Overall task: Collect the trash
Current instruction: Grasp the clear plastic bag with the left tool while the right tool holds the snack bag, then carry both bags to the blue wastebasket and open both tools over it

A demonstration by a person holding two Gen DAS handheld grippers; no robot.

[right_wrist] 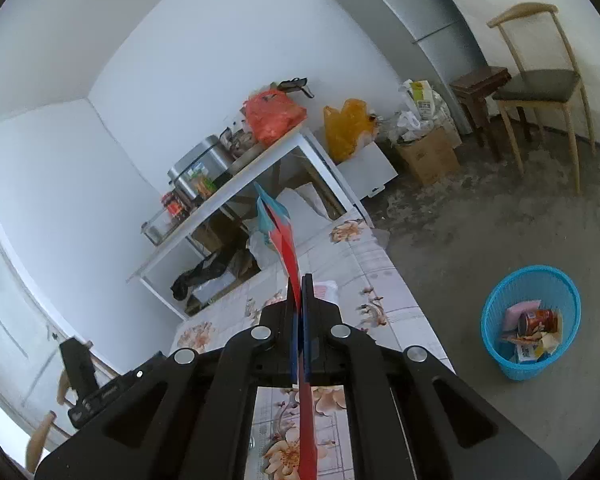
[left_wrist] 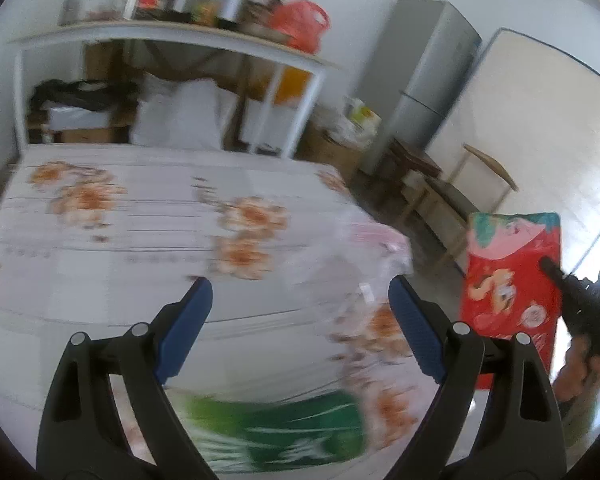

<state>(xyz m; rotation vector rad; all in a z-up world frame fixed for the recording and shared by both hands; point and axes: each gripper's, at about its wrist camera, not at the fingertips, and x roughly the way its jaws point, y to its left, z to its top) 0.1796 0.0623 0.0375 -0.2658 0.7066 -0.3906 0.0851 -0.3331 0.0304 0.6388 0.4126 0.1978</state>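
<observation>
Right tool (right_wrist: 300, 292): its two fingers are pressed together on a flat red snack packet (right_wrist: 288, 248), which stands on its edge between the blue pads and sticks out past the tips.
Red snack packet, seen from the left wrist: it hangs to the right of the left tool, off the side of the desk, its printed face (left_wrist: 512, 276) toward the camera; the right tool (left_wrist: 556, 276) grips it at its right edge, and a hand (left_wrist: 580, 368) holds that tool from below.
Left tool (left_wrist: 300, 300): the fingers are spread wide, with nothing between the blue pads (left_wrist: 188, 320).
Green packet (left_wrist: 284, 432): it lies on the desk under the left tool, close to the camera, between the two black arms; blurred.
Clear plastic bag (left_wrist: 364, 248): it lies on the desk just ahead of the left tool's right finger, near the desk's edge.
Desk (left_wrist: 100, 256): covered by a white cloth with orange flowers; it is under both tools.
Blue basket (right_wrist: 532, 320): on the floor, to the right of the right tool and well apart from the desk; it has a can and some wrappers inside.
White shelf table (right_wrist: 260, 184): beyond the far end of the desk, with a metal pot, jars and a red bag on top.
Chair (right_wrist: 540, 80): far ahead to the right, by the wall.
</observation>
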